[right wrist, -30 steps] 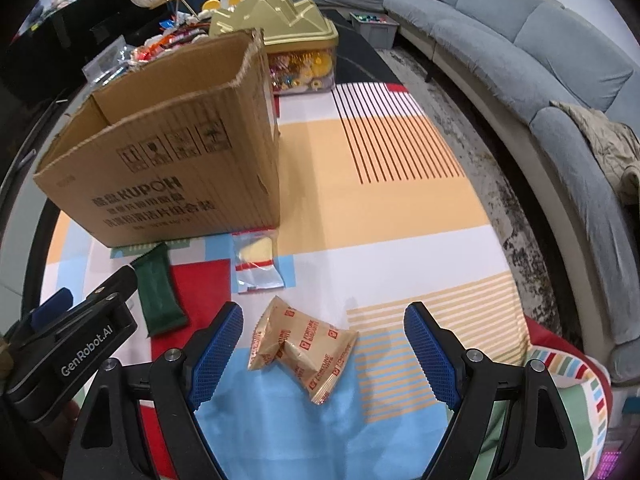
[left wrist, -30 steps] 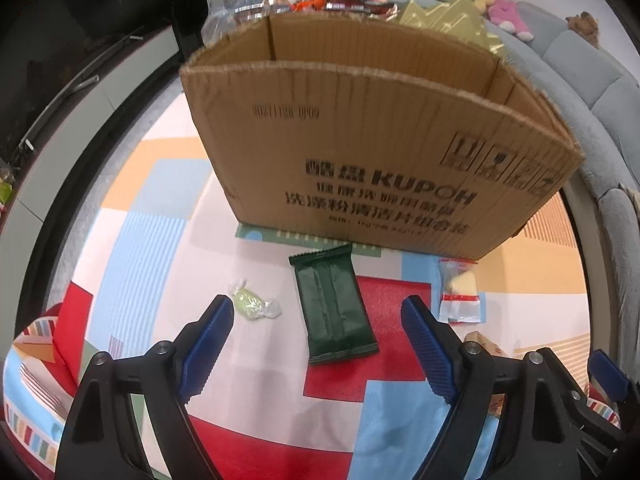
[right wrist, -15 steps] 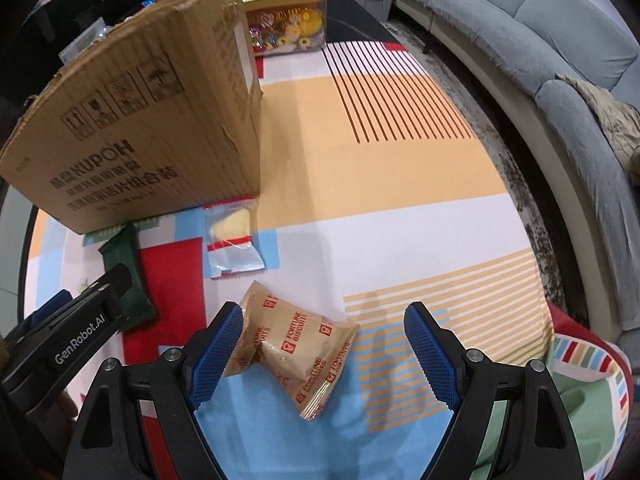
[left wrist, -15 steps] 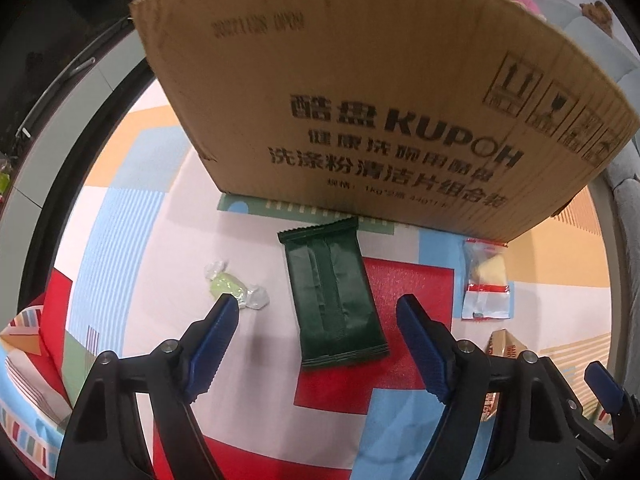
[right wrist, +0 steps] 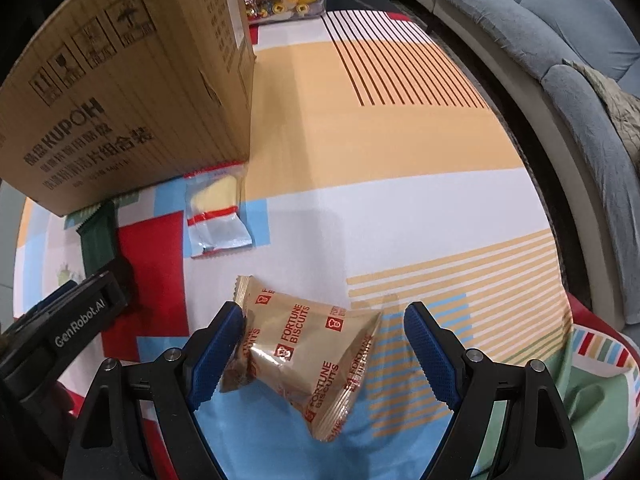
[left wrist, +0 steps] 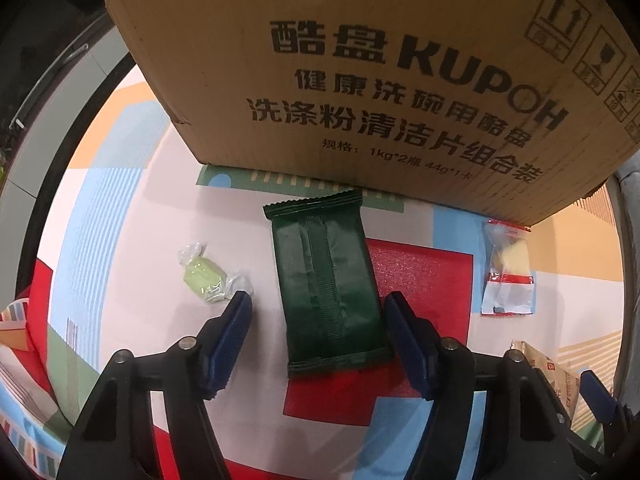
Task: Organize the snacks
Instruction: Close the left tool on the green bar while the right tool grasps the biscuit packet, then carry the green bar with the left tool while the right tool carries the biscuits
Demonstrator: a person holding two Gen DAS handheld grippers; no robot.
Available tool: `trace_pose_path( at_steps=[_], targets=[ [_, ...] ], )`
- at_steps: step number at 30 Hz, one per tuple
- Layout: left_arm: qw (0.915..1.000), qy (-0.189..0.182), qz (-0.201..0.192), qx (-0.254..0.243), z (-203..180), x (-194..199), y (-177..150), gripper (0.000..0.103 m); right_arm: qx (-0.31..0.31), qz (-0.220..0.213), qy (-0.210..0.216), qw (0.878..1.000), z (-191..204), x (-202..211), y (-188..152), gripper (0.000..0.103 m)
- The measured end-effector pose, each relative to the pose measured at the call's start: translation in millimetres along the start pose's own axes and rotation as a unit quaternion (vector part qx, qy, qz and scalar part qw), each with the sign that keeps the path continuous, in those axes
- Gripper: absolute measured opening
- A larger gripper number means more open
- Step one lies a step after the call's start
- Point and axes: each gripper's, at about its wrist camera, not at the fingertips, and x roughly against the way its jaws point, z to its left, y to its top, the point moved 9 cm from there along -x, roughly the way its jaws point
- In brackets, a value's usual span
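Closing left claw point(left wrist: 318, 312) straddles green packet point(left wrist: 326, 288); right claw point(right wrist: 324, 326) brackets fortune biscuits point(right wrist: 304, 356).

Left gripper point(left wrist: 318, 308): pointing steeply down, jaws apart but just been closing, a dark green packet point(left wrist: 326, 288) between the blue pads, right pad at its edge, left pad clear of it.
Right gripper point(right wrist: 324, 320): pointing steeply down, jaws wide, astride a biscuit packet point(right wrist: 304, 354); left pad at the wrapper, at 9 o'clock of it.
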Motion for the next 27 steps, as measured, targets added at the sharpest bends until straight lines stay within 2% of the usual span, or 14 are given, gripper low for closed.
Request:
trace_pose_path(
  at_steps=[6,9,13,19,27],
  targets=[
    [0.9999,-0.011,-0.004,-0.002,0.8,-1.0,1.6,0.059,0.001,0.008,0.008,1.000,1.8,-6.3,-4.1,0.083],
    [0.9998,-0.016,-0.007,-0.009,-14.1,4.9,6.7,0.050,-0.002,0.008,0.012,1.000,0.6,-7.6,-3.7,0.071],
    [0.9998,-0.018,-0.004,-0.011,-19.1,7.1,5.8,0.046,0.002,0.002,0.016,1.000,0.0,-5.0,-2.2,0.050],
    [0.9998,-0.015,-0.001,-0.014,-27.1,12.5,1.4,0.045,0.004,-0.002,0.022,1.000,-0.2,-1.6,-2.3,0.044],
    [0.9997,-0.017,-0.009,-0.017,-15.1,22.7,0.9,0.045,0.006,-0.017,0.025,1.000,3.5,15.2,-0.7,0.043]
  ],
)
